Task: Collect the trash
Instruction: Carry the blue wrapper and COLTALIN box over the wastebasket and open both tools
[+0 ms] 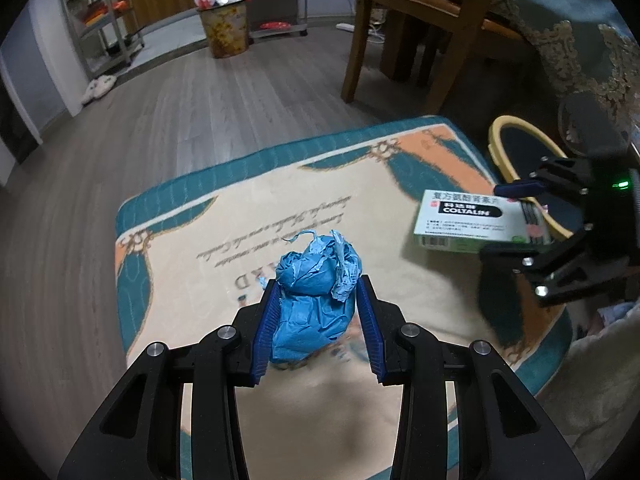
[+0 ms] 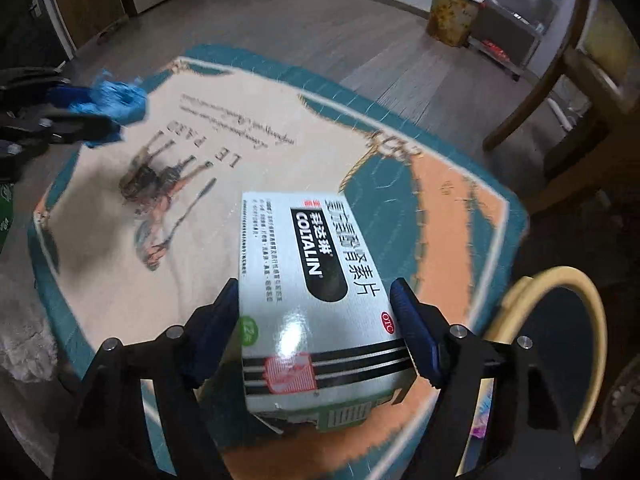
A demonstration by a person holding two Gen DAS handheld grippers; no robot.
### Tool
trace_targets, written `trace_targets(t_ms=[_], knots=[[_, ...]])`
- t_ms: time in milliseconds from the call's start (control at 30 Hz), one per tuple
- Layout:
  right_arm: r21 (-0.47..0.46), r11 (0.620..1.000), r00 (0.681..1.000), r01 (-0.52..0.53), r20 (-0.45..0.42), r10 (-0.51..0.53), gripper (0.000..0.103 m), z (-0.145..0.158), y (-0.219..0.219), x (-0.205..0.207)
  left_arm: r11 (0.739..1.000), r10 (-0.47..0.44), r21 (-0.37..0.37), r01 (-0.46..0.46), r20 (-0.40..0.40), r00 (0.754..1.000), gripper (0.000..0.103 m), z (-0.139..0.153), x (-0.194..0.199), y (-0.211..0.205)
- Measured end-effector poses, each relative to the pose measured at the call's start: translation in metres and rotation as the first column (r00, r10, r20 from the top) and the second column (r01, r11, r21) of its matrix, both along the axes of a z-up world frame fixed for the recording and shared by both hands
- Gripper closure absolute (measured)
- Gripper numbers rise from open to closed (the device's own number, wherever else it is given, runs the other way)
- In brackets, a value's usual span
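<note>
Nearest, the left hand-held gripper (image 1: 318, 296) pinches a blue paper wad (image 1: 316, 300) above the rug (image 1: 192, 240), pointing steeply down. The right hand-held gripper (image 2: 316, 320), likewise tilted down, straddles a pill box (image 2: 316, 300); its left pad touches, while the right pad stands just off the box's edge, so the grip looks uncertain. Risk: the glossy box may slip and land on the rug short of the bin (image 2: 560, 312) beside it. Farther off stand a chair (image 1: 400, 32) and a full basket (image 1: 224, 28).

The rug (image 1: 320, 184) centre lies free; a wooden chair (image 1: 404, 28) and yellow-rimmed bin (image 2: 560, 320) obstruct its far and right edges.
</note>
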State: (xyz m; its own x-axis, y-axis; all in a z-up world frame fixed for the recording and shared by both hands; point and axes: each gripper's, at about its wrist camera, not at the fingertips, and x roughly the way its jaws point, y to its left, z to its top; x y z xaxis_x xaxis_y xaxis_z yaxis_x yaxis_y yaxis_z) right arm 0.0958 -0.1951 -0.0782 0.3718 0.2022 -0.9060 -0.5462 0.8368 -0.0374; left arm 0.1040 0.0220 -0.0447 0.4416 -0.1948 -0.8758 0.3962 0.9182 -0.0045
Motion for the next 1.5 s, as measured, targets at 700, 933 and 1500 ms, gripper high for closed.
trace_targets(t_ms=[700, 933, 1500], knots=[[0.125, 0.870, 0.861, 0.477, 0.131, -0.491, 0.030, 0.081, -0.216, -0.045, 0.964, -0.252, -0.065, 0.257, 0.079, 0.965, 0.063, 0.029, 0.006, -0.199], [0.148, 0.814, 0.816, 0.561, 0.064, -0.574, 0.030, 0.056, -0.267, -0.040, 0.943, -0.322, -0.063, 0.326, 0.066, 0.945, 0.063, 0.009, 0.014, -0.263], [0.122, 0.767, 0.771, 0.629, 0.020, -0.636, 0.030, 0.026, -0.292, -0.021, 0.933, -0.348, -0.053, 0.355, 0.114, 0.931, 0.028, -0.010, 0.026, -0.313]])
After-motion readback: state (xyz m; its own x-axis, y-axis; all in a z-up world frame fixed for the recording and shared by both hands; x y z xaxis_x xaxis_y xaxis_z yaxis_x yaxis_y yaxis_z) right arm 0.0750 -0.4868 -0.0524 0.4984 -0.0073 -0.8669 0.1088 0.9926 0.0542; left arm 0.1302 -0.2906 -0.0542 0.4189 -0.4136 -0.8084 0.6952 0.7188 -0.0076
